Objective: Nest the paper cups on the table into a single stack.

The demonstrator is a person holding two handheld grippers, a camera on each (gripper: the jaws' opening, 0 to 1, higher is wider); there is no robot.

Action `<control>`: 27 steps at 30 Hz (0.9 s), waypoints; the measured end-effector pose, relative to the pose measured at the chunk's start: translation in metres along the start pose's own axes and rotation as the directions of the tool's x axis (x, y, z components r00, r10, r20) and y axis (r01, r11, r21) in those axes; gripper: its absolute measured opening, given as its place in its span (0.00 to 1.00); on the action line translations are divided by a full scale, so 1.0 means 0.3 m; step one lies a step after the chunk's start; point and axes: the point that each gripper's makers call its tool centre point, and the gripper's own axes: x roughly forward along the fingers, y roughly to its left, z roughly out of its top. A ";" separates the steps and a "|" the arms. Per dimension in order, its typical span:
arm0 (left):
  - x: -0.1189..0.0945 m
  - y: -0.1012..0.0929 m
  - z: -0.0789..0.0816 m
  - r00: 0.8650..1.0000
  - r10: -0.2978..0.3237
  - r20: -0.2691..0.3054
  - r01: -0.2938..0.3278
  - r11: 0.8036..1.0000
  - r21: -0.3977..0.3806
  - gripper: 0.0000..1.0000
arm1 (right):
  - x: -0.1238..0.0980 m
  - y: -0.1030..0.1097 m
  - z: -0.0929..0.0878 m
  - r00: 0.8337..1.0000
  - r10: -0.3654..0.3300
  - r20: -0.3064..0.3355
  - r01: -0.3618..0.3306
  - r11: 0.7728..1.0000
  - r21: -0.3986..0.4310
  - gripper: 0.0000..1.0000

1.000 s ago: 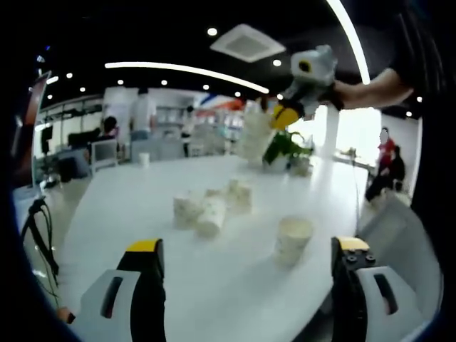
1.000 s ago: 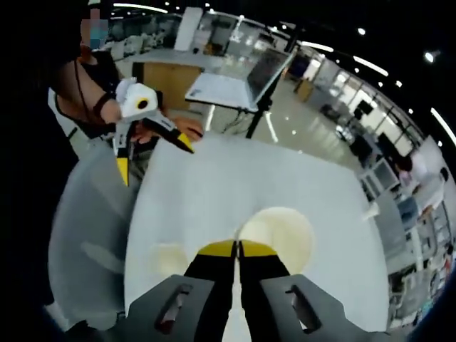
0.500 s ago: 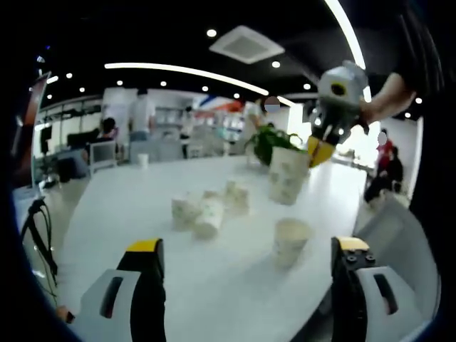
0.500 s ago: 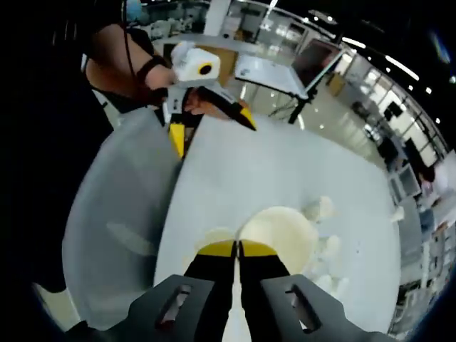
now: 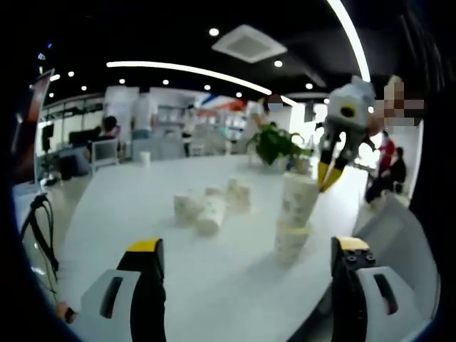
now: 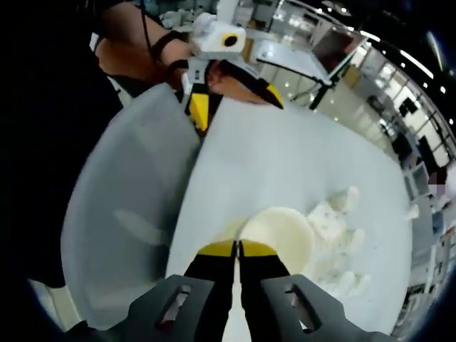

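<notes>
Right fingers: your right gripper [image 6: 238, 249] has its yellow tips pinched together on the rim of the held cup [image 6: 279, 236], whose open mouth faces up at the camera.
Right gripper from the other side: in the left gripper view it [image 5: 329, 176] hangs tips-down above the bench, with the held cup [image 5: 298, 201] below it.
Held cup: it sits right over the standing cup [image 5: 291, 239] on the near right of the bench; the bottom looks partly inside that one, but you can't be sure how deep it's seated.
Left fingers: your left gripper [image 5: 249, 258] is spread wide with nothing between the tips, hovering low over the near edge of the bench [image 5: 135, 206].
Left gripper from the other side: in the right gripper view it [image 6: 231, 96] shows up top, fingers apart, with your hand [image 6: 132, 60] behind it.
Loose cups: a little cluster [image 5: 211, 206] sits mid-bench, left of the two cups, at least one tipped on its side. In the right gripper view they [image 6: 338, 235] are the white blobs just right of the held cup.
Further back: a potted plant [image 5: 274, 144] stands at the far end of the bench, and a grey chair [image 6: 125, 214] is tucked beside the bench's edge.
Background: office desks and a few people, too blurry to say much.
</notes>
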 end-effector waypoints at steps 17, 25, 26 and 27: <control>0.004 0.004 -0.007 1.000 0.013 -0.003 -0.013 1.000 -0.015 0.97 | 0.082 0.014 -0.045 0.998 0.045 -0.042 -0.045 0.999 -0.005 0.00; 0.000 0.012 -0.012 1.000 0.023 -0.006 -0.023 1.000 -0.018 0.97 | 0.117 0.017 -0.057 0.997 0.064 -0.050 -0.064 0.998 -0.003 0.00; -0.002 0.014 -0.011 1.000 0.026 -0.003 -0.026 1.000 -0.017 0.97 | 0.122 0.018 -0.059 0.996 0.067 -0.053 -0.067 0.998 -0.002 0.00; -0.003 0.014 -0.011 1.000 0.027 -0.002 -0.027 0.999 -0.019 0.97 | 0.125 0.021 -0.061 0.996 0.074 -0.054 -0.074 0.997 0.000 0.00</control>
